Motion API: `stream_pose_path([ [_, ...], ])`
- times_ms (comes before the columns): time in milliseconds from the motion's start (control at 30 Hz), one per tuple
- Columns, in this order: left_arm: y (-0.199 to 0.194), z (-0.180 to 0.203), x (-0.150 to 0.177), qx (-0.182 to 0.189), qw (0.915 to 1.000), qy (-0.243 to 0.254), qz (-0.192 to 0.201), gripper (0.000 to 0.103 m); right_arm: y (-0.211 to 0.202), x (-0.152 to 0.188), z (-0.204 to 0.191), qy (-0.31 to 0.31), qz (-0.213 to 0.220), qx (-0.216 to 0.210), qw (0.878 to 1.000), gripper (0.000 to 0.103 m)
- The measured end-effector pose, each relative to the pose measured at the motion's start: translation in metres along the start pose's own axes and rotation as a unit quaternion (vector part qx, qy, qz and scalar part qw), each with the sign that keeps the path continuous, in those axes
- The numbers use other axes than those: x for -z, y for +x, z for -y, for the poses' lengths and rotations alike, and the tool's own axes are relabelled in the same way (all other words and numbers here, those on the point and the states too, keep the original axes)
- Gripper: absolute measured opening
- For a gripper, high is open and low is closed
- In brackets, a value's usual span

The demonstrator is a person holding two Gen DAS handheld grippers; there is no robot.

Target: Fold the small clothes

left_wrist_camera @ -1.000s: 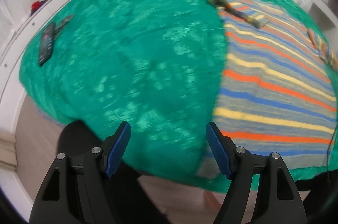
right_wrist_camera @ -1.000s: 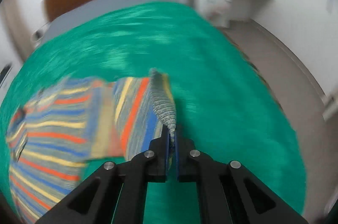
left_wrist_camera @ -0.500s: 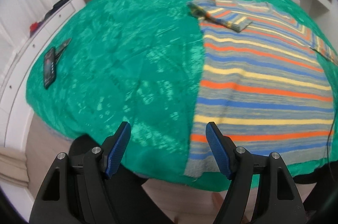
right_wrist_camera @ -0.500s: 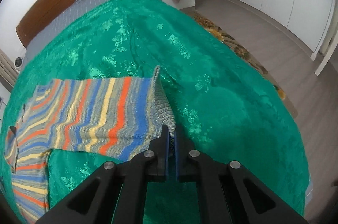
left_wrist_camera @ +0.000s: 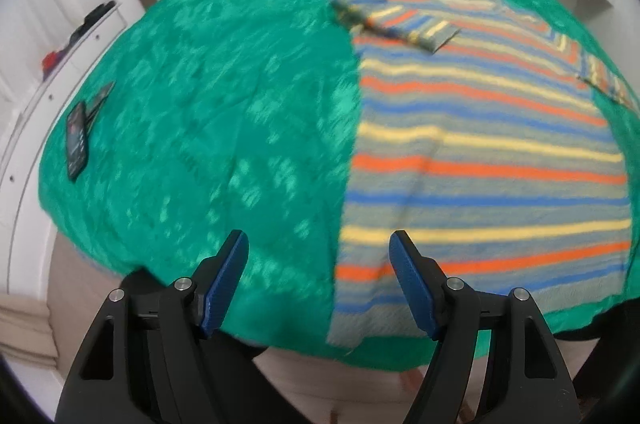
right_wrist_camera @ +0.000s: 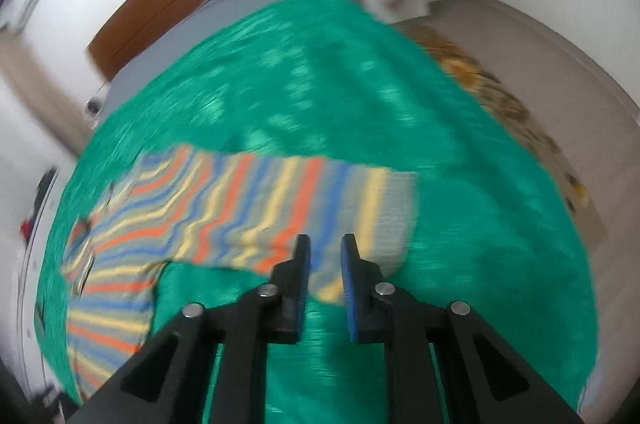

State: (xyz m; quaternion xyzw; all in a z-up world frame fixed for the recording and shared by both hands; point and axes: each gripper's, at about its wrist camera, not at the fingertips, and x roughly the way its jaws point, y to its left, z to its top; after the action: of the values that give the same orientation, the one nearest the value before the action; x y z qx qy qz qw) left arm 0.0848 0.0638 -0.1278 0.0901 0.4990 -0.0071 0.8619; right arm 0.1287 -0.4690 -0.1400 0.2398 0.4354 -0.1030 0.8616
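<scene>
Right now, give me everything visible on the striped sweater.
The striped sweater looks knitted, with grey, orange, yellow and blue bands and a grey ribbed hem. It lies flat on the green bedspread, body spread, left sleeve folded in across the chest, right sleeve stretched out sideways. Neither gripper holds it: the right gripper hovers over the sleeve cuff, jaws parted.
</scene>
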Motion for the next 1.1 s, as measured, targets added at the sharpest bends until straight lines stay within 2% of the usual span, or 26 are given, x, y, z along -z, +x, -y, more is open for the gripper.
stream_pose_path([
  [33,-0.004,0.002,-0.007,0.005,1.0,0.003,0.006,0.075,0.01,0.004,-0.001,-0.006,-0.019,0.014,1.0,0.029],
  [100,-0.017,0.002,-0.024,0.009,0.9995,0.014,0.027,0.079,0.026,0.015,0.006,-0.003,-0.051,0.052,0.997,0.026],
  [167,-0.027,-0.001,-0.039,0.005,0.9984,0.025,0.05,0.085,0.016,0.025,0.015,0.003,-0.031,0.083,0.996,0.02],
  [200,-0.031,-0.002,-0.05,0.002,0.9973,0.036,0.064,0.087,0.008,0.029,0.015,0.001,-0.023,0.115,0.993,0.022],
  [267,-0.033,0.004,-0.068,0.004,0.9948,0.063,0.079,0.089,-0.012,0.037,0.011,-0.001,0.003,0.139,0.99,0.025],
  [300,-0.029,0.013,-0.08,0.011,0.9926,0.09,0.082,0.091,-0.023,0.043,0.008,-0.001,0.021,0.131,0.991,0.028],
  [333,-0.023,0.024,-0.091,0.019,0.9892,0.119,0.084,0.091,-0.033,0.05,0.004,0.002,0.033,0.119,0.992,0.035],
  [367,-0.013,0.042,-0.104,0.02,0.9828,0.158,0.094,0.091,-0.042,0.058,-0.001,0.003,0.044,0.107,0.993,0.039],
  [433,0.006,0.068,-0.121,0.016,0.9728,0.204,0.109,0.091,-0.053,0.076,-0.014,-0.001,0.06,0.086,0.994,0.047],
  [533,0.048,0.105,-0.147,0.035,0.9599,0.263,0.092,0.091,-0.057,0.102,-0.039,-0.021,0.065,0.061,0.996,0.048],
  [600,0.082,0.123,-0.159,0.026,0.9545,0.289,0.071,0.091,-0.06,0.119,-0.055,-0.034,0.072,0.055,0.995,0.048],
  [667,0.117,0.132,-0.168,0.017,0.9533,0.299,0.043,0.09,-0.063,0.133,-0.068,-0.04,0.086,0.055,0.994,0.048],
  [767,0.141,0.125,-0.176,0.043,0.9605,0.274,0.017,0.086,-0.071,0.155,-0.081,-0.037,0.108,0.048,0.992,0.052],
  [833,0.145,0.115,-0.182,0.087,0.9667,0.241,0.003,0.067,-0.079,0.167,-0.082,-0.04,0.12,0.046,0.991,0.054],
  [900,0.145,0.105,-0.189,0.127,0.9687,0.212,-0.016,0.012,-0.084,0.178,-0.088,-0.052,0.131,0.052,0.989,0.057],
  [933,0.144,0.102,-0.19,0.131,0.9698,0.205,-0.019,0.006,-0.083,0.179,-0.089,-0.056,0.134,0.053,0.988,0.058],
  [1033,0.132,0.082,-0.201,0.157,0.9739,0.164,-0.011,0.005,-0.089,0.182,-0.092,-0.059,0.147,0.054,0.986,0.059],
  [1100,0.119,0.057,-0.212,0.172,0.9784,0.114,0.011,0.005,-0.09,0.181,-0.09,-0.056,0.154,0.052,0.985,0.06],
])
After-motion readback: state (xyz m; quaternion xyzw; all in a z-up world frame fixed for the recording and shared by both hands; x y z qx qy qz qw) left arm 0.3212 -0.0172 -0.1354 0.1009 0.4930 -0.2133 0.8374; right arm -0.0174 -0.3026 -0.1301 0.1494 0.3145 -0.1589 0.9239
